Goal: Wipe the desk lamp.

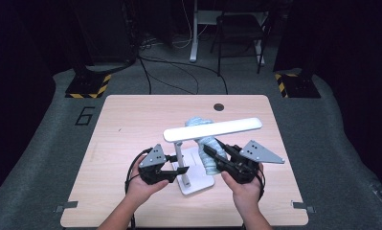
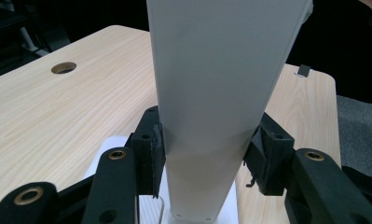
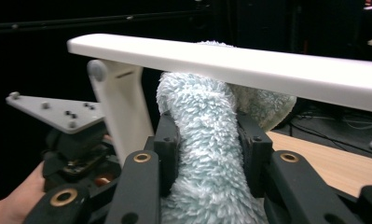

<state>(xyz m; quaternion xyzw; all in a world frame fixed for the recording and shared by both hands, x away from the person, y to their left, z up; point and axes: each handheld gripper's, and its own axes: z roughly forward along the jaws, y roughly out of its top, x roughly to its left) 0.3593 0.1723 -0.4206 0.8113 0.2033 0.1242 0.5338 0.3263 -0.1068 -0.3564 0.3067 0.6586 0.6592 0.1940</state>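
Setting: dark room, pale wooden desk (image 1: 131, 124) with a cable hole near its far edge.
Lamp: a white desk lamp (image 1: 212, 129) was stood near the desk's near edge, its long head lying level, crosswise.
Left gripper (image 1: 172, 168): jaws were closed on the lamp's upright post (image 2: 211, 112).
Right gripper (image 1: 212, 152): jaws were clamped on a fluffy pale-blue cloth (image 3: 207, 140), raised directly beneath the head.
Key relation: cloth touching the head's underside (image 3: 267, 60), seen from the right gripper view; judged ready for wiping along that long axis.
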